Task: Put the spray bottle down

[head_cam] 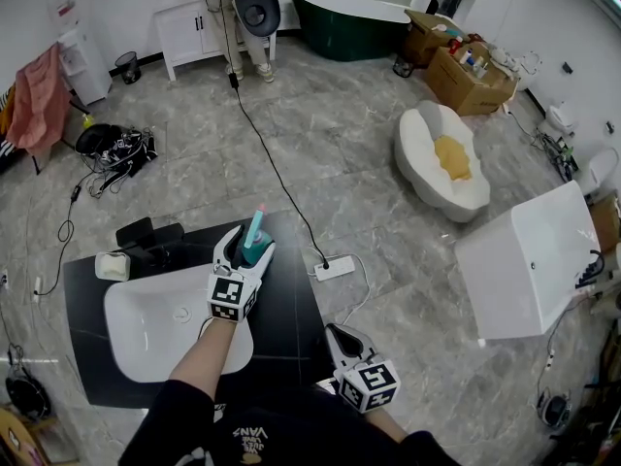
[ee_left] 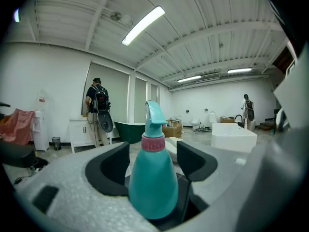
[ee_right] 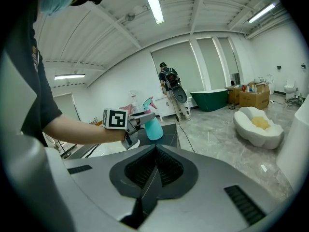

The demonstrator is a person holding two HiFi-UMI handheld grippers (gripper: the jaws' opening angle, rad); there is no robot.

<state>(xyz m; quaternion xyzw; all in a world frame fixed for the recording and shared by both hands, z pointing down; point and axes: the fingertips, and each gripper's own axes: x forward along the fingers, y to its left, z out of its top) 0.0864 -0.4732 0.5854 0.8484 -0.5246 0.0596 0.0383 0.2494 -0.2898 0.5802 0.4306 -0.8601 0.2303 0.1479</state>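
The left hand-held gripper (head_cam: 248, 244) is released, jaws apart around the upright spray bottle (ee_left: 152, 182) on the counter (head_cam: 291, 309); the right hand-held gripper (ee_right: 154, 152) is clenched empty.

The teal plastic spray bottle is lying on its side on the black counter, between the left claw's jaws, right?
No. The teal plastic spray bottle stands upright on the black counter, between the left claw's jaws; the left gripper view shows it.

Black counter (head_cam: 291, 323) right of the sink (head_cam: 124, 311) lies bare; spray bottle (head_cam: 255, 233) and faucet (head_cam: 147, 237) crowd its far edge
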